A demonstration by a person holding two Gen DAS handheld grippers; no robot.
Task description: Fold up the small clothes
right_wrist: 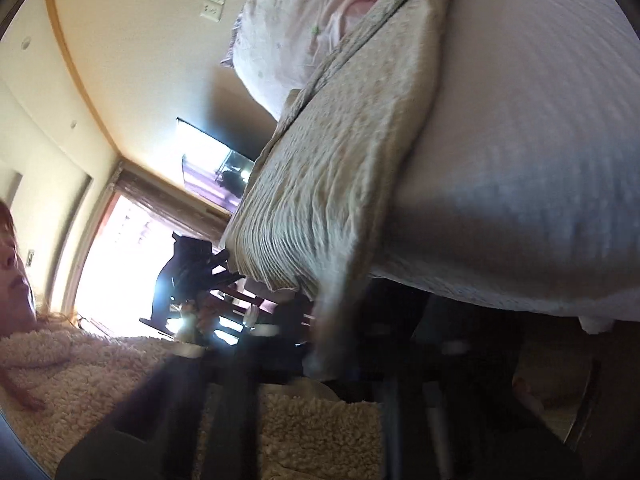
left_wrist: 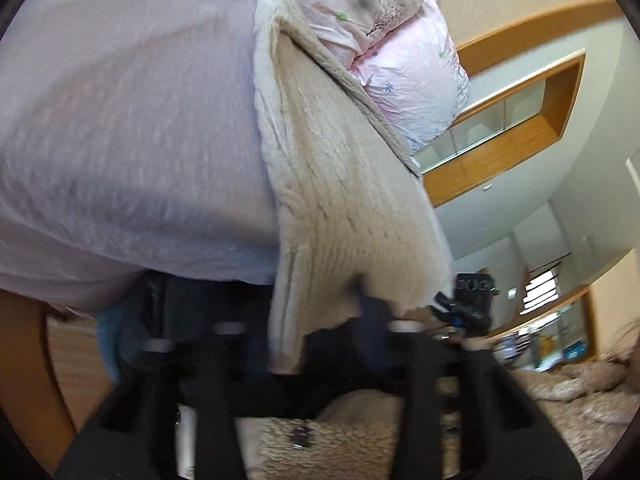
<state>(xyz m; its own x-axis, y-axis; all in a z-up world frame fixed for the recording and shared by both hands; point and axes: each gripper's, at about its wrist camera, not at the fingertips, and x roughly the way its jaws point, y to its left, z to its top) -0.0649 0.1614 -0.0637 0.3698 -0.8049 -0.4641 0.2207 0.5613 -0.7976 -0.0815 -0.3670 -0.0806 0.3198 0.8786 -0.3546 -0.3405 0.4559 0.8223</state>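
Observation:
A cream knitted garment (left_wrist: 336, 200) hangs stretched between both grippers, lifted off the pale lilac bed (left_wrist: 120, 120). My left gripper (left_wrist: 320, 320) is shut on the garment's near edge; a fold of knit drapes down between its black fingers (left_wrist: 372, 316). In the right wrist view the same garment (right_wrist: 332, 168) slopes up over the bed (right_wrist: 520, 140). My right gripper (right_wrist: 332, 340) is shut on its lower hem, blurred and in shadow. The left gripper (right_wrist: 192, 272) shows at the garment's other corner.
A pink flowered pillow (left_wrist: 412, 80) lies at the far end of the bed, also in the right wrist view (right_wrist: 288, 32). The person in a fleece jacket (right_wrist: 80, 372) stands close. A bright window (right_wrist: 120, 272) and wood-trimmed walls (left_wrist: 516, 140) lie beyond.

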